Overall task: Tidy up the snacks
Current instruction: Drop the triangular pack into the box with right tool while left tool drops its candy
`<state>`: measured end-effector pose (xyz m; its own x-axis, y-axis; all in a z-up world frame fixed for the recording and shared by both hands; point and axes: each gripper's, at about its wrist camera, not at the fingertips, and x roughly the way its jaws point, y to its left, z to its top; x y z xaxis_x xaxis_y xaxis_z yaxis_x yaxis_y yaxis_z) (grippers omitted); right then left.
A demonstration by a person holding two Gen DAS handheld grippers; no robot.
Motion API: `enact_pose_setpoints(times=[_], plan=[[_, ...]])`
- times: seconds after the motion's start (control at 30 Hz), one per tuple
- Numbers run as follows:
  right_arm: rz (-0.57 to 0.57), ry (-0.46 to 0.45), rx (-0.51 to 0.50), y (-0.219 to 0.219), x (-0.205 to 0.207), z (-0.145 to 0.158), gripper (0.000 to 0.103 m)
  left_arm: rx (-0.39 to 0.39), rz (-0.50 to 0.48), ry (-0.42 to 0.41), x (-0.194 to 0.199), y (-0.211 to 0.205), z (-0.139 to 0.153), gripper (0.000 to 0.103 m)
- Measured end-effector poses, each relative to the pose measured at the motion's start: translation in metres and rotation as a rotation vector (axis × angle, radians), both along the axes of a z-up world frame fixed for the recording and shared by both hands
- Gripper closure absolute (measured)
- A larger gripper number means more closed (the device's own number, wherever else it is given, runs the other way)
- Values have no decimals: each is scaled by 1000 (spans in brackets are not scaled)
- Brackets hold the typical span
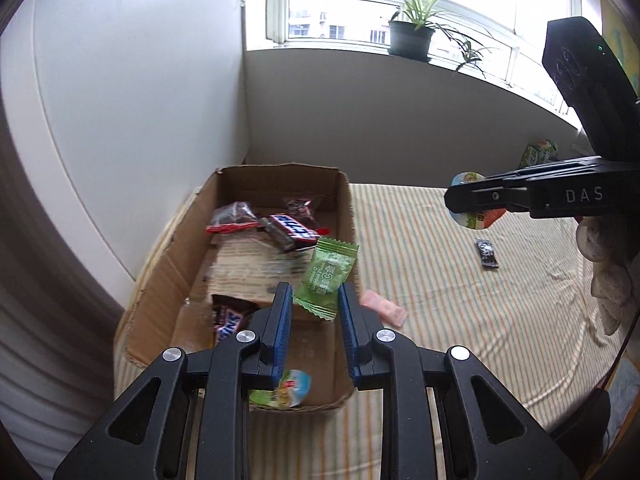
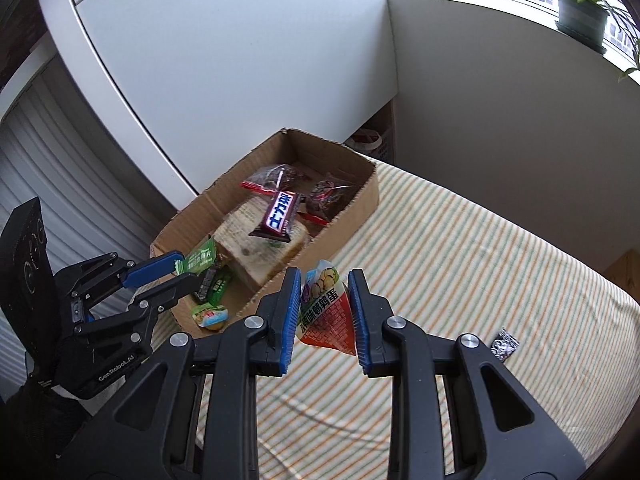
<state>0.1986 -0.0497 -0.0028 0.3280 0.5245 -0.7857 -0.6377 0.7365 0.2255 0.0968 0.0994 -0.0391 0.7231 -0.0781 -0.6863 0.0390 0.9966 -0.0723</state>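
My left gripper [image 1: 315, 288] is shut on a green candy packet [image 1: 326, 280] and hangs over the near end of an open cardboard box [image 1: 172, 272]. In the right wrist view the same left gripper [image 2: 180, 270] holds the green packet [image 2: 198, 258] above the box [image 2: 360, 204]. My right gripper [image 2: 325, 276] is shut on an orange-red egg snack pouch [image 2: 328, 312], above the striped cover just right of the box. From the left wrist view, the right gripper [image 1: 472, 198] and its pouch [image 1: 478, 218] hang at the right. The box holds chocolate bars [image 2: 280, 216], dark snack bags and a jelly cup [image 2: 210, 314].
A small black packet [image 2: 506, 342] lies on the striped cover [image 2: 460, 280] to the right. A pink packet [image 1: 384, 308] lies beside the box. A white cabinet [image 1: 120, 120] stands behind the box. A potted plant [image 1: 412, 36] sits on the windowsill.
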Motion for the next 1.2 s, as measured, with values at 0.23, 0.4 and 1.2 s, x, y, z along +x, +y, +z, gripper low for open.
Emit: enact_pose_setpoints(times=[0.23, 0.4, 1.2], plan=[[72, 8, -7, 45, -11, -5, 78, 10, 88, 5, -1, 44, -5, 81], [121, 20, -15, 74, -18, -11, 78, 17, 122, 10, 2, 61, -9, 81], [116, -35, -44, 63, -29, -6, 35, 16, 136, -13, 0, 60, -4, 60]])
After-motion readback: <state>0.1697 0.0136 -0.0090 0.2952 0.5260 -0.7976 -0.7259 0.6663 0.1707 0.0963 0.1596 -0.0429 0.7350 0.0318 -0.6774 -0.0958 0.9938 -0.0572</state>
